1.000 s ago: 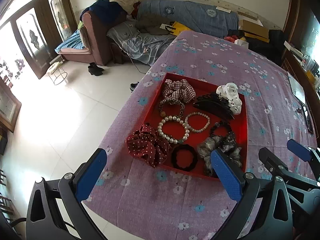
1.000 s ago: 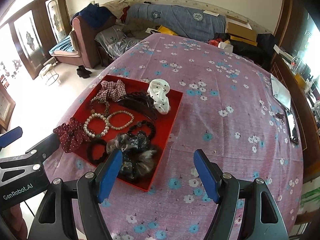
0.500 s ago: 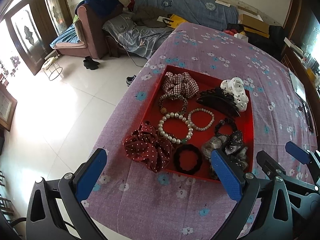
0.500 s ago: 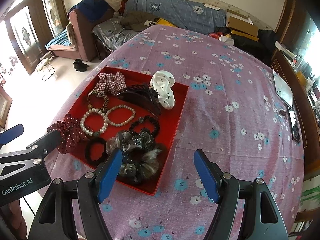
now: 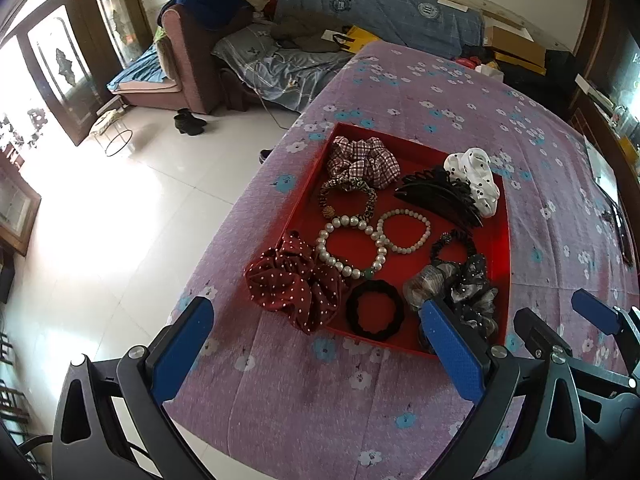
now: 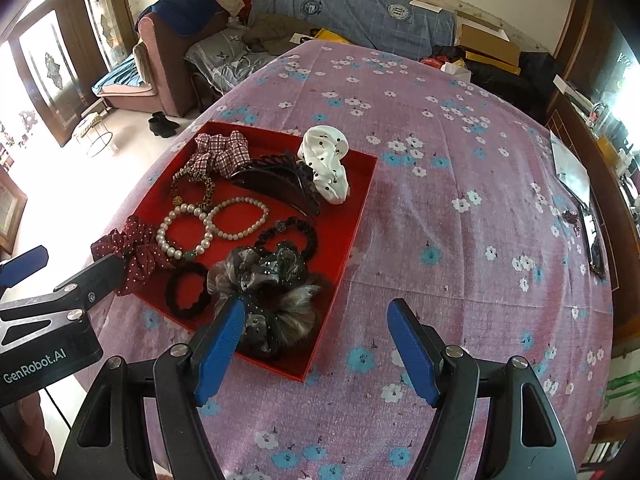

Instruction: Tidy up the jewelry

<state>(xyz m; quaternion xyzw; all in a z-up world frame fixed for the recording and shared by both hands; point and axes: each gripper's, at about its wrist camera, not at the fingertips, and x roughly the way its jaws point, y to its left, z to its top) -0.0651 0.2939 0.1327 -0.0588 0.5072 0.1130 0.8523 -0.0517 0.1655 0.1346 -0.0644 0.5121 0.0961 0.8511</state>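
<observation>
I hold my left gripper point(image 5: 316, 356) and my right gripper point(image 6: 316, 350) above the near edge of the flowered tablecloth point(image 6: 460, 220), both spread wide with nothing between the pads; the jewelry lies in the red tray point(image 5: 505, 240): a large pearl bracelet point(image 5: 350, 248) touching a smaller bead bracelet point(image 5: 404, 231), scrunchies, a black hair claw point(image 5: 438, 198) and a black hair tie point(image 5: 374, 310); the dotted red scrunchie point(image 5: 294, 280) hangs over the tray's left rim. Whether sorting is ahead or finished, I cannot judge. For any grasp here, I would come down straight over one piece, close on a single strand, and keep the pads clear of neighbours so nothing drags along.
</observation>
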